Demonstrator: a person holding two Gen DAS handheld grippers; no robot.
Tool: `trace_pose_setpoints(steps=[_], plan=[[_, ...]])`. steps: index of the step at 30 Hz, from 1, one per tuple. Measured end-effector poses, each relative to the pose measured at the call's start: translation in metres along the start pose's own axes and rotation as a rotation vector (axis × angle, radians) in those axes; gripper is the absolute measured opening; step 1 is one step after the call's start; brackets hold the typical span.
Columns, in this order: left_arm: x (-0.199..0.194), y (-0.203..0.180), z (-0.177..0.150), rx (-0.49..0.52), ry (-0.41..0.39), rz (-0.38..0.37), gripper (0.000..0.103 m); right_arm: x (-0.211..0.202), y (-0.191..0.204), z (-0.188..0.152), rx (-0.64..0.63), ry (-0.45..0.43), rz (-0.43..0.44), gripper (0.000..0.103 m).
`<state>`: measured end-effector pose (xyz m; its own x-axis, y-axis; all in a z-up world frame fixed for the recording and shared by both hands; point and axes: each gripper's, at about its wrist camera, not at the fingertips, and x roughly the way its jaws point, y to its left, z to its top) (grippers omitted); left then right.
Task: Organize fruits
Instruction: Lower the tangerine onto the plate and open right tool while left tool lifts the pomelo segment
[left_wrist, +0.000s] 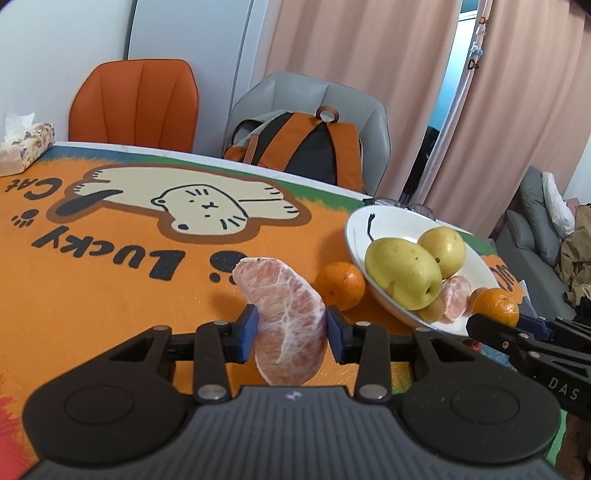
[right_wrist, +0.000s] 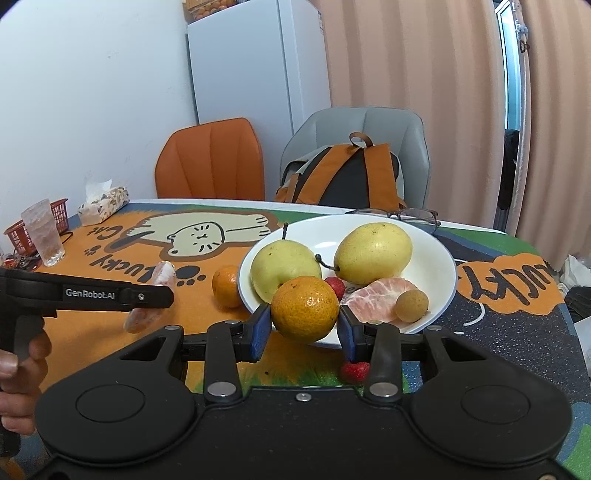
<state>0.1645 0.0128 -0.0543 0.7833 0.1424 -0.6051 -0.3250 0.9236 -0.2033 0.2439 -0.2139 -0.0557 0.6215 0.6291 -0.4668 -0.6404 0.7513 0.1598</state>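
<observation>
My left gripper (left_wrist: 290, 325) is shut on a peeled grapefruit segment (left_wrist: 288, 317), held above the orange mat, left of the white plate (left_wrist: 360, 236). My right gripper (right_wrist: 303, 325) is shut on an orange (right_wrist: 304, 308) at the plate's near rim (right_wrist: 439, 306). The plate holds two yellow pears (right_wrist: 282, 267) (right_wrist: 373, 253), another grapefruit segment (right_wrist: 376, 299), a small brown longan (right_wrist: 412, 305) and a strawberry (right_wrist: 334, 286). A second orange (right_wrist: 226, 286) lies on the mat left of the plate. A strawberry (right_wrist: 354, 371) lies on the mat under my right gripper.
Glasses (right_wrist: 406, 215) lie behind the plate. A tissue box (right_wrist: 103, 205), a drinking glass (right_wrist: 42, 232) and a red basket (right_wrist: 22, 230) stand at the far left. Two chairs, one with a backpack (right_wrist: 343, 177), stand behind the table.
</observation>
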Motion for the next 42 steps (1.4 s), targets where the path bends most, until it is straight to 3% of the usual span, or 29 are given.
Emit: trace_pose_setpoints(steps=[20, 22, 23, 24, 42], plan=[[-0.022, -0.007, 0.008, 0.002, -0.064, -0.03, 0.038, 0.011, -0.01, 0.002, 0.051, -0.059, -0.014, 0.04], [-0.022, -0.006, 0.008, 0.002, -0.067, -0.03, 0.038, 0.013, -0.009, 0.004, 0.04, -0.074, -0.005, 0.046], [-0.022, -0.006, 0.008, 0.003, -0.067, -0.03, 0.038, 0.013, -0.008, 0.004, 0.038, -0.077, -0.013, 0.06], [-0.022, -0.006, 0.007, 0.005, -0.067, -0.03, 0.038, 0.011, -0.009, 0.004, 0.039, -0.088, -0.022, 0.068], [-0.005, -0.037, 0.031, 0.091, -0.077, -0.074, 0.038, -0.013, -0.044, 0.007, 0.178, -0.114, -0.091, 0.069]])
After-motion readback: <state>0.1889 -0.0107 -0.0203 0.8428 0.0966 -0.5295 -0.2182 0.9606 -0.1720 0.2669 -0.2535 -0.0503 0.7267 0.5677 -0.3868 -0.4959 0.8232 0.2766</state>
